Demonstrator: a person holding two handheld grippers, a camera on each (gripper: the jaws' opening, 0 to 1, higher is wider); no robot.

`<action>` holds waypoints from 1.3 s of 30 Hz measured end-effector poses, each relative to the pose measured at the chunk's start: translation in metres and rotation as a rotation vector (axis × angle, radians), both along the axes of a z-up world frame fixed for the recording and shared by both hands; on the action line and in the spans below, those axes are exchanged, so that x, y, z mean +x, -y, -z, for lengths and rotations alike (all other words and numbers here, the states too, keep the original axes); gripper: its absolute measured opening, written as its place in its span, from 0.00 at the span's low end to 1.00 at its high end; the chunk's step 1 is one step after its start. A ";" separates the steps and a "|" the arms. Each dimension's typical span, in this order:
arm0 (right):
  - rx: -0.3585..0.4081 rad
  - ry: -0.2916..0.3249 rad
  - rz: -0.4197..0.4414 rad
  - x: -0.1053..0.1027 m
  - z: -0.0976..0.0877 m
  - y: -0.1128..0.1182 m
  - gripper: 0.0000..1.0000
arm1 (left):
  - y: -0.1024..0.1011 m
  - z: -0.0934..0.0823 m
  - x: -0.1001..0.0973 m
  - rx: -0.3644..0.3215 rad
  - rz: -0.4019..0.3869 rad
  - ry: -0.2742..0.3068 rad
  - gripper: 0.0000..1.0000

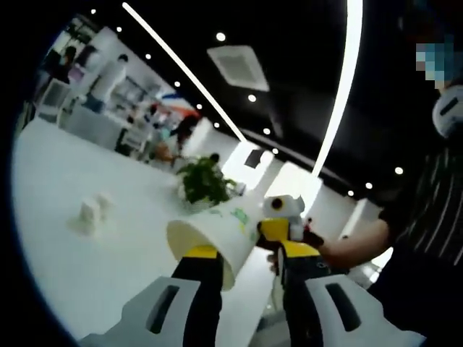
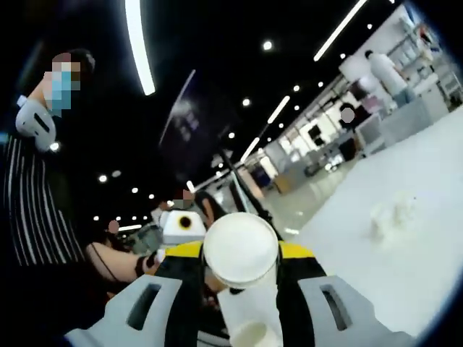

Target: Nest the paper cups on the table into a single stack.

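Observation:
My left gripper [image 1: 249, 253] is shut on a white paper cup [image 1: 217, 242] with green print. The cup lies tilted on its side, its open mouth turned toward the camera and down to the left. Just beyond that cup's base is my right gripper [image 1: 278, 228], held by a person's hand [image 1: 325, 253]. In the right gripper view, my right gripper [image 2: 240, 253] is shut on a white paper cup [image 2: 241, 249] whose round end faces the camera. A second white cup part [image 2: 253, 329] shows just below it. My left gripper [image 2: 181, 224] faces it from behind. More cups [image 2: 391, 210] [image 1: 90, 213] stand far off on the white table [image 1: 65, 253].
A potted green plant [image 1: 206, 181] stands on the table beyond the held cup. A person in a striped top [image 1: 434, 217] stands at the right, close to both grippers. Desks and other people are far off in the background.

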State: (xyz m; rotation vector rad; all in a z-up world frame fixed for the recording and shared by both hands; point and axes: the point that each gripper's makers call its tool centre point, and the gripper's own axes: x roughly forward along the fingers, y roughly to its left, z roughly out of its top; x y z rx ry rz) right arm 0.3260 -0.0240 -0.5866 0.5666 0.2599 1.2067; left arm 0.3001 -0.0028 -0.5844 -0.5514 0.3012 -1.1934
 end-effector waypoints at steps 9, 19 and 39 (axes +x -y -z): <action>0.083 -0.067 -0.005 -0.005 0.002 -0.001 0.35 | -0.003 -0.004 -0.002 -0.035 0.005 -0.019 0.19; 0.118 -0.092 -0.037 -0.014 0.002 -0.005 0.35 | -0.006 -0.006 -0.008 -0.046 0.041 -0.068 0.05; 0.135 -0.073 -0.021 -0.012 0.006 0.002 0.36 | -0.001 -0.008 -0.010 -0.027 0.078 -0.071 0.00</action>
